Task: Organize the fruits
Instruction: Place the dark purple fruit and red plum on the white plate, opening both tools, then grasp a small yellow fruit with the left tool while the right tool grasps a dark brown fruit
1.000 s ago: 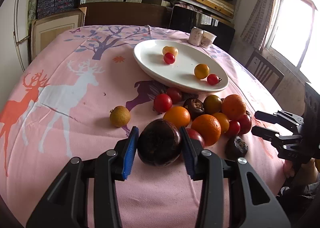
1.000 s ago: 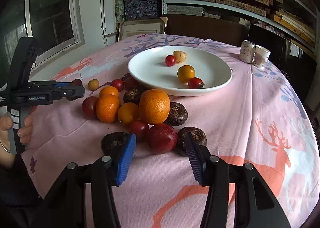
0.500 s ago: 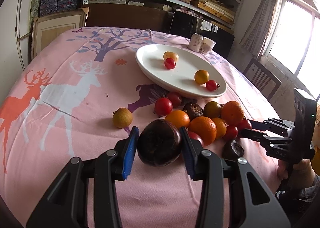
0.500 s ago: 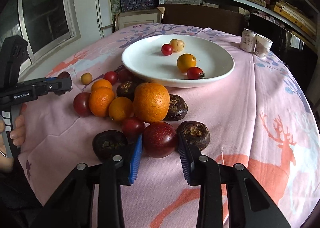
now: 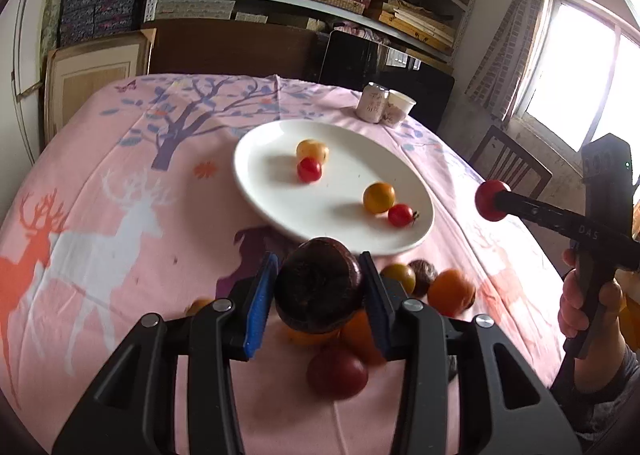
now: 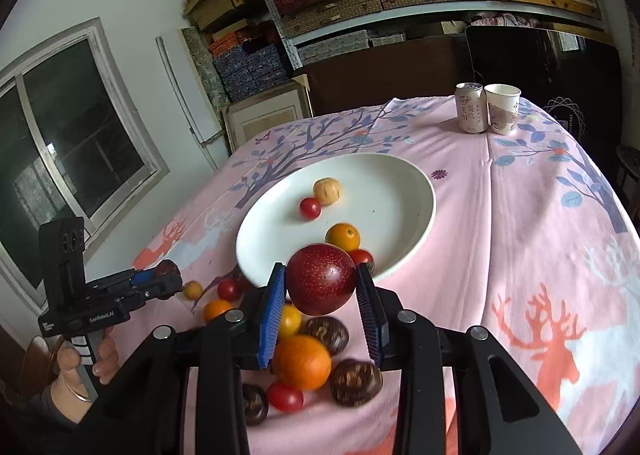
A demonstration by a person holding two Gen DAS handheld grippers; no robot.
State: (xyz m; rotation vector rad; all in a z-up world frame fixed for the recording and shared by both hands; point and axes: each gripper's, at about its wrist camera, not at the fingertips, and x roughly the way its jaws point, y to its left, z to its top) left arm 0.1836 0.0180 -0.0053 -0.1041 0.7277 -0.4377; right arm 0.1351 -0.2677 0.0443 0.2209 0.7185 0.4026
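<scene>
My left gripper [image 5: 318,289] is shut on a dark purple passion fruit [image 5: 318,285] and holds it in the air near the front rim of the white plate [image 5: 272,191]. My right gripper [image 6: 321,291] is shut on a red passion fruit [image 6: 321,279], lifted over the plate's [image 6: 396,191] near rim. The plate holds several small fruits, among them a small orange [image 6: 342,236] and a cherry tomato [image 6: 310,208]. A pile of oranges [image 6: 302,362], tomatoes and dark passion fruits [image 6: 354,382] lies on the pink cloth below both grippers.
A drink can [image 6: 471,107] and a paper cup [image 6: 502,108] stand at the far edge of the table. A small yellow fruit [image 6: 193,289] lies apart at the left. Shelves and a dark chair [image 5: 508,165] ring the table.
Both grippers rose from the cloth and moved toward the plate. The right gripper closed on the red passion fruit and lifted it; the left carried its dark fruit upward.
</scene>
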